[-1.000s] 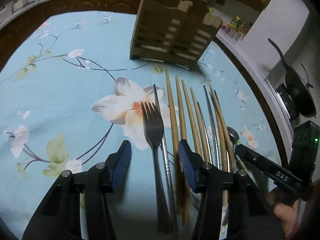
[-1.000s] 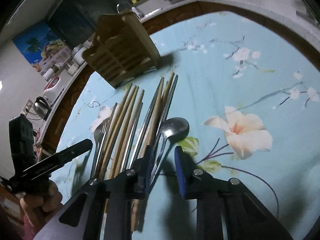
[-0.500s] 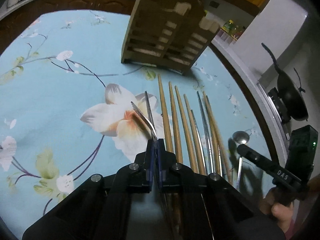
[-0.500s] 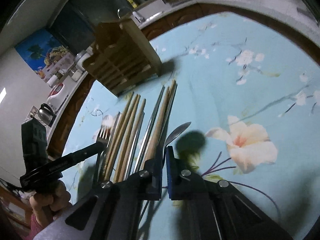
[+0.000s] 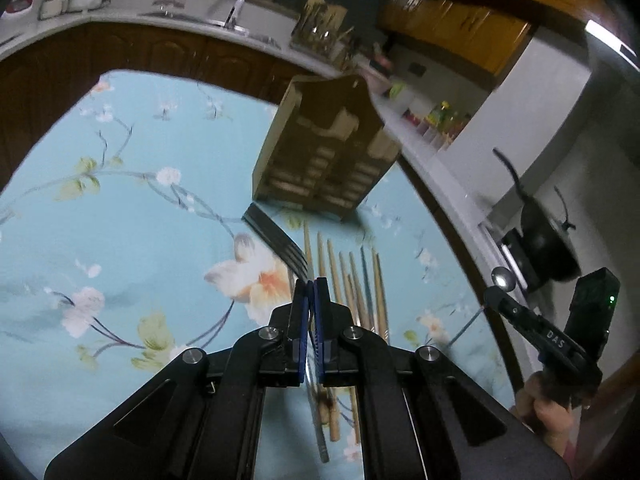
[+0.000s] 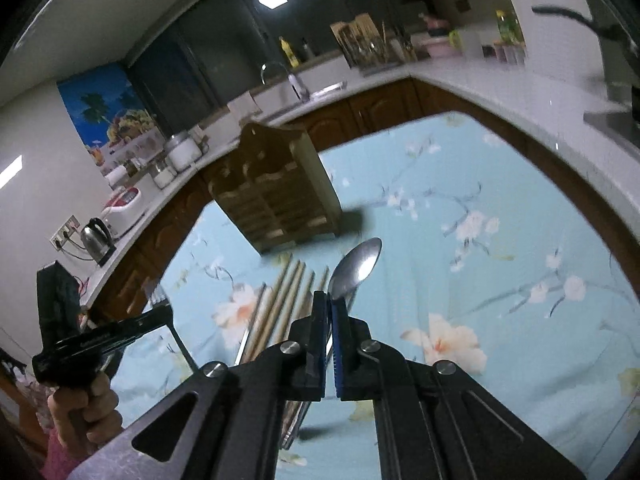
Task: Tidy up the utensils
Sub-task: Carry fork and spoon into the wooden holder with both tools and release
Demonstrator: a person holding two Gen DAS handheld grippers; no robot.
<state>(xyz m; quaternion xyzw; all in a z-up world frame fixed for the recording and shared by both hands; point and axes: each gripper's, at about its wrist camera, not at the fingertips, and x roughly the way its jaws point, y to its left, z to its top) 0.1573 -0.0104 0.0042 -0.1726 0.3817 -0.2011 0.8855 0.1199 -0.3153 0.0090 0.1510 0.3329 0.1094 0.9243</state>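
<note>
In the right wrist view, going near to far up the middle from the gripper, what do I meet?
right gripper → spoon clamped in it → wooden utensil holder → counter sink faucet

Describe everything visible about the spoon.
The spoon looks like polished metal, with an oval bowl narrowing to a thin neck. The right tongs are shut on its handle, holding it tilted up and forward, bowl end uppermost, lifted clear of the floral tablecloth. Its bowl points toward the wooden utensil holder without touching it. The handle's far end is hidden.
</note>
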